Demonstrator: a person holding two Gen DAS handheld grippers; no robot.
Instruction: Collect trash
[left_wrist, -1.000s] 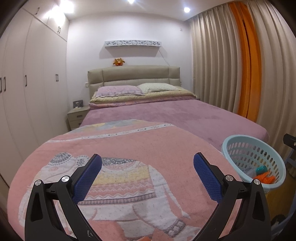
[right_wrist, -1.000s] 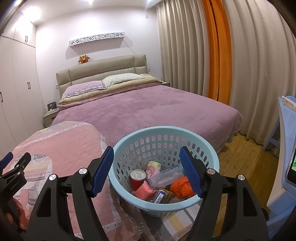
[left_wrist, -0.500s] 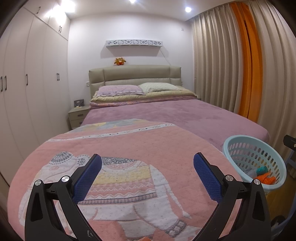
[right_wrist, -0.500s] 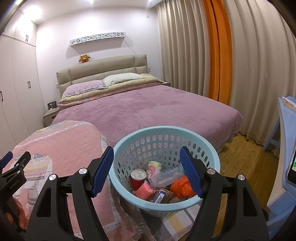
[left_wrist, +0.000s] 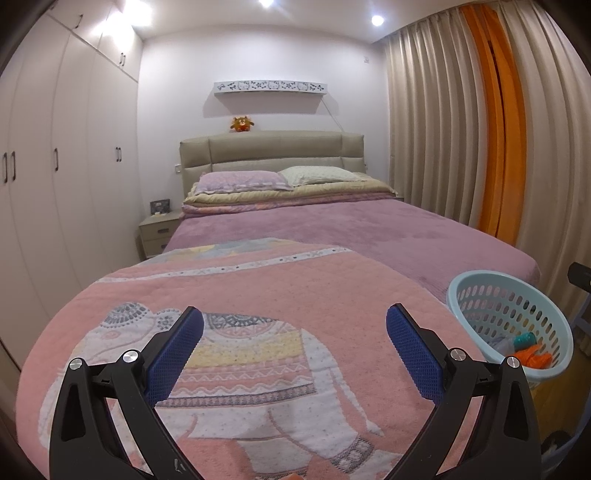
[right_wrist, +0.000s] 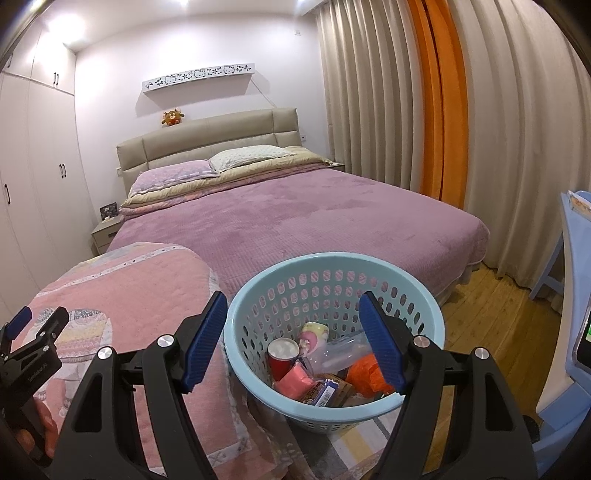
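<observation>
Hovering, left: the left gripper hangs over the pink elephant blanket, blue pads spread wide apart, nothing between them, pointing a bit downward toward the bed.
Hovering, right: the right gripper sits above the near rim of the light blue basket, fingers well apart and empty, the basket's inside showing in the gap between them.
Trash spot: all of it lies in the bottom of the basket, which stands on a striped mat just beside the blanket's right edge, at the foot corner of the bed.
Basket contents: a red can upright at the left, a pink packet in front of it, a clear plastic bottle lying across the middle, an orange crumpled wrapper at the right, and a dark packet with a barcode at the front. Something pale pink and yellow sits behind the can, can't tell what it is.
Blanket: looks bare wherever it shows in both views.
Bed: purple cover, two pillows at the headboard end, a small plush toy on top of the headboard.
Side stuff: wardrobe along the left wall, beige and orange curtains on the right, wooden floor past the basket.
Person: a hand gripping the left tool's handle peeks in at the right view's lower left corner.
</observation>
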